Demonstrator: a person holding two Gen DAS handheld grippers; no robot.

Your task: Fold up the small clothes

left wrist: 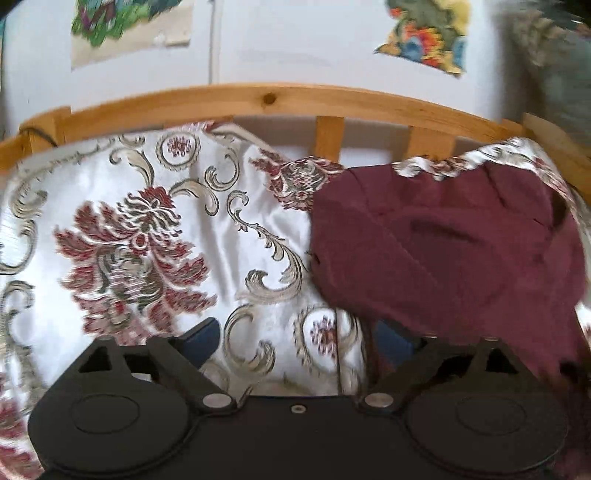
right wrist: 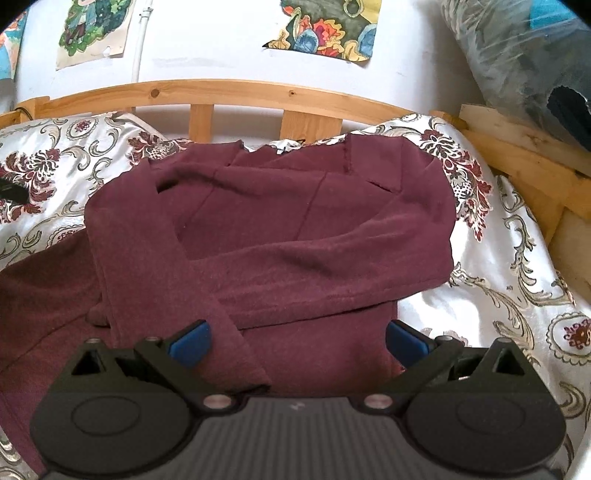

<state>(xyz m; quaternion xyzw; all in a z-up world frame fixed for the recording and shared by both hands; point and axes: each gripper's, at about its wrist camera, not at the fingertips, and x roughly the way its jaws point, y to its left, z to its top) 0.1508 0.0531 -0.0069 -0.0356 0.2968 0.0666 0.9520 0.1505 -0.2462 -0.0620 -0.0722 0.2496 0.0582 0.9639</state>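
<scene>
A maroon sweater (right wrist: 280,236) lies on a bed, spread over a white satin bedspread (left wrist: 155,229) patterned with dark red flowers and grey-gold scrolls. In the right wrist view both sleeves are folded inward and cross over the body of the garment, the left sleeve (right wrist: 155,280) running down towards the near edge and the other lying across it from the right.

The right tongs (right wrist: 297,341) hang just above the near hem of the sweater with the jaws standing wide apart; the blue pads (right wrist: 190,345) grip nothing. The left tongs (left wrist: 295,339) are off to the left of the garment, over bare bedspread, also spread wide and empty; the sweater's left edge reaches only the right-hand finger in that view.

Beyond the bed runs a pale wooden slatted headboard (right wrist: 207,92), with a white wall behind carrying two colourful paper pictures (right wrist: 328,29). At the far right stands a bundle wrapped in clear plastic (right wrist: 517,66), beside rough wooden boards (right wrist: 524,147). A small dark object (right wrist: 11,190) lies on the bedspread at the far left; I cannot tell what it is.
</scene>
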